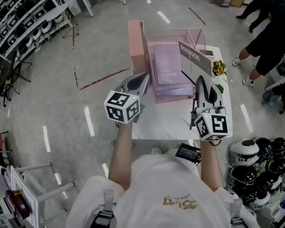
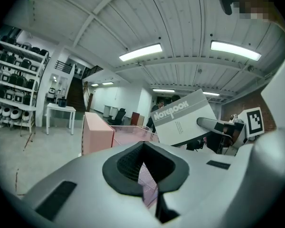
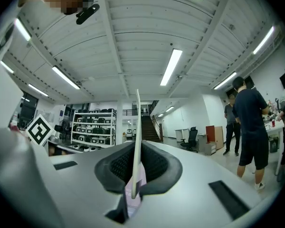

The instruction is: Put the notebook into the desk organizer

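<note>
The white table (image 1: 173,120) is narrow. Its left edge drops to a wide stretch of bare floor (image 1: 85,80), and its near edge meets the person's body. To the near right, round black and white helmets (image 1: 259,158) crowd close to the table's corner. People (image 1: 270,37) stand on the far right, well apart from the table, and shelves (image 1: 19,18) line the far left.

The desk organizer (image 1: 135,42) takes up the far half of the table. It has a tall solid pink wall on its left and clear pink walls on its far and right sides, and its top is open. A stack of pink books (image 1: 168,70) lies flat inside it. A small yellow bunch of flowers (image 1: 219,68) sits just beside its right wall.

The right gripper (image 1: 202,82) has its jaws pinched on the lower edge of the gray notebook (image 1: 195,57). The notebook stands up from the jaws, tilted, over the organizer's right wall and above the pink stack. In the right gripper view its thin edge (image 3: 137,141) rises straight out between the dark pads.

The left gripper (image 1: 141,80) hangs at the organizer's near left corner, just beside the pink wall. Its jaws are pressed nearly together with nothing between them.
</note>
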### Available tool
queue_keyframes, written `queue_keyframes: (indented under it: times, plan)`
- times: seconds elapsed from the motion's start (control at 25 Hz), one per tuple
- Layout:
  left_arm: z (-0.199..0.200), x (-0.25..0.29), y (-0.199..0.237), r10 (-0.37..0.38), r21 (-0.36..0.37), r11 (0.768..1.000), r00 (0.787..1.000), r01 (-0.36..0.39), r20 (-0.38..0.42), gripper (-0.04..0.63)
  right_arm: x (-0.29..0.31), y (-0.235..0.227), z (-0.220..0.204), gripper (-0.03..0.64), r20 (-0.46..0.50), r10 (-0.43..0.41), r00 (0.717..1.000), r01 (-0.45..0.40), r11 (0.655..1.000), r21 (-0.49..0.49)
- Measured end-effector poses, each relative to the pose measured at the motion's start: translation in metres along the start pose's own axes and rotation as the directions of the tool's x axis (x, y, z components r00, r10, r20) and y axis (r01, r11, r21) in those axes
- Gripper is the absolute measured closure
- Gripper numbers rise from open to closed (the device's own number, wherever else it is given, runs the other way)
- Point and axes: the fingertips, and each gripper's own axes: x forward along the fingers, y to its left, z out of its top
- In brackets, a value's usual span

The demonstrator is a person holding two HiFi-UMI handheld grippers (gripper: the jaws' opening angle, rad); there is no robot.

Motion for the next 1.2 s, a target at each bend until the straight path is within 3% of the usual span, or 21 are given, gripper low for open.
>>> queue_keyframes:
  times: [0.6, 0.8, 1.0, 1.2]
  plan:
    - [0.005, 0.027, 0.016, 0.018, -0.003, 1.000, 1.000, -0.018, -0.008, 0.580, 0.045, 0.006, -0.012, 0.597, -0.022, 0.057, 0.998, -0.060, 0.983, -0.171]
    - [0.002, 0.040, 0.020, 0.019, 0.002, 1.000, 1.000, -0.019, -0.021, 0.580, 0.058, 0.000, -0.017, 0.597, -0.026, 0.067, 0.997, -0.071, 0.984, -0.161]
    - [-0.004, 0.049, 0.025, 0.022, -0.001, 1.000, 0.999, -0.022, -0.040, 0.580, 0.071, 0.003, -0.021, 0.597, -0.040, 0.079, 0.996, -0.086, 0.969, -0.231]
    - [-0.006, 0.061, 0.027, 0.032, 0.043, 0.999, 0.997, -0.029, -0.070, 0.580, 0.083, -0.003, -0.031, 0.597, -0.057, 0.080, 0.995, -0.092, 0.957, -0.273]
